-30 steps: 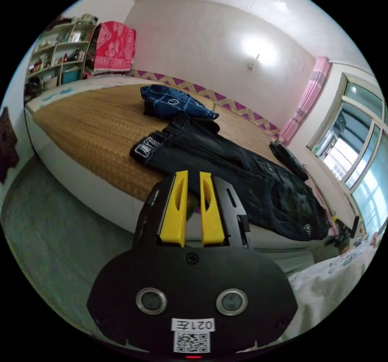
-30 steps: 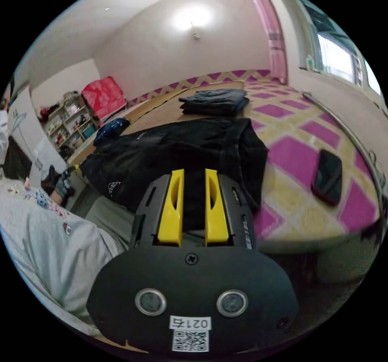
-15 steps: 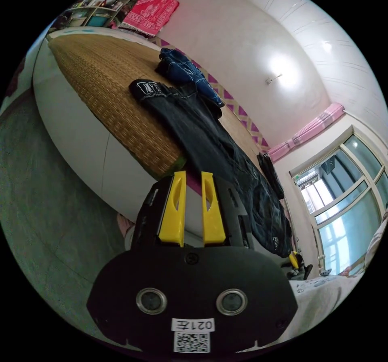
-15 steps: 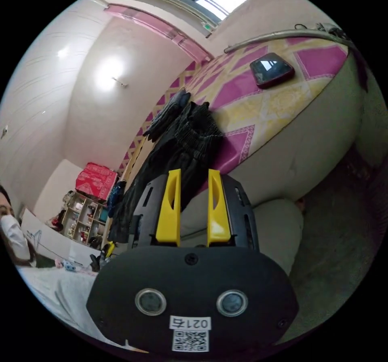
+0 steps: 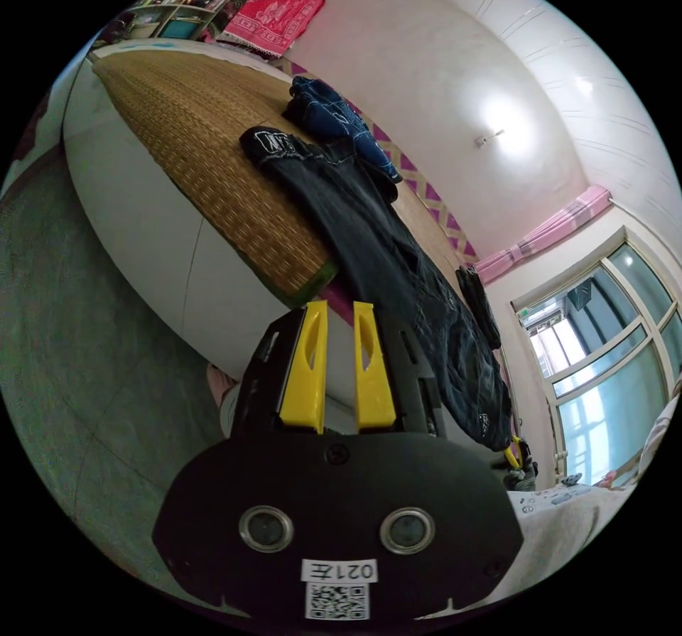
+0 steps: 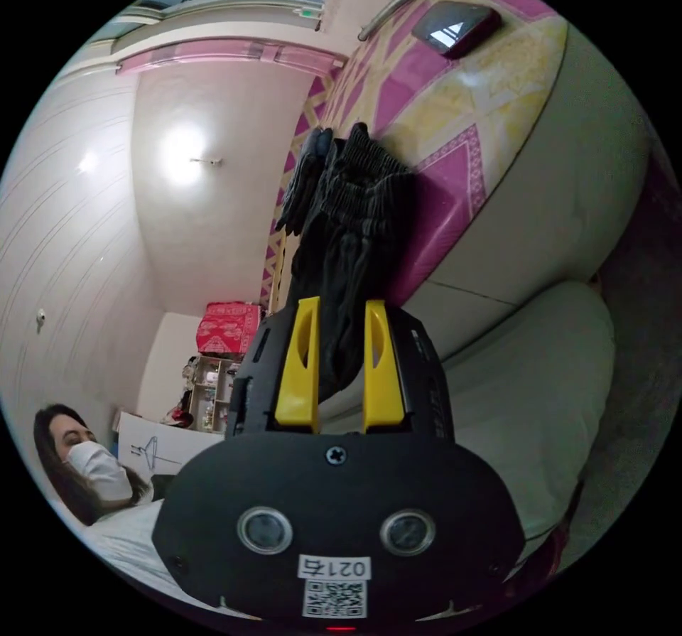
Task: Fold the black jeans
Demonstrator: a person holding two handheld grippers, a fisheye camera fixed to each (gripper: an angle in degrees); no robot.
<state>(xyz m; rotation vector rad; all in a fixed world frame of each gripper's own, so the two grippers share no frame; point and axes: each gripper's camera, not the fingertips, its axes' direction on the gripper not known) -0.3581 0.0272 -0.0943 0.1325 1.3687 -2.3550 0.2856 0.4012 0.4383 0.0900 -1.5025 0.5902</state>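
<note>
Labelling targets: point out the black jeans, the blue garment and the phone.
black jeans [image 5: 369, 238], left gripper view, on the leg panel lying across the bed.
blue garment [image 5: 334, 121], left gripper view, on the bunched middle.
phone [image 6: 455, 25], right gripper view, on its dark screen.

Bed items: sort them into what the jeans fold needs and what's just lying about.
For the job:
- long black denim jeans spread along the bed edge
- left gripper
- right gripper

Lying about:
- crumpled dark blue garment
- folded dark clothes stack
- dark flat phone
- red patterned cloth
</note>
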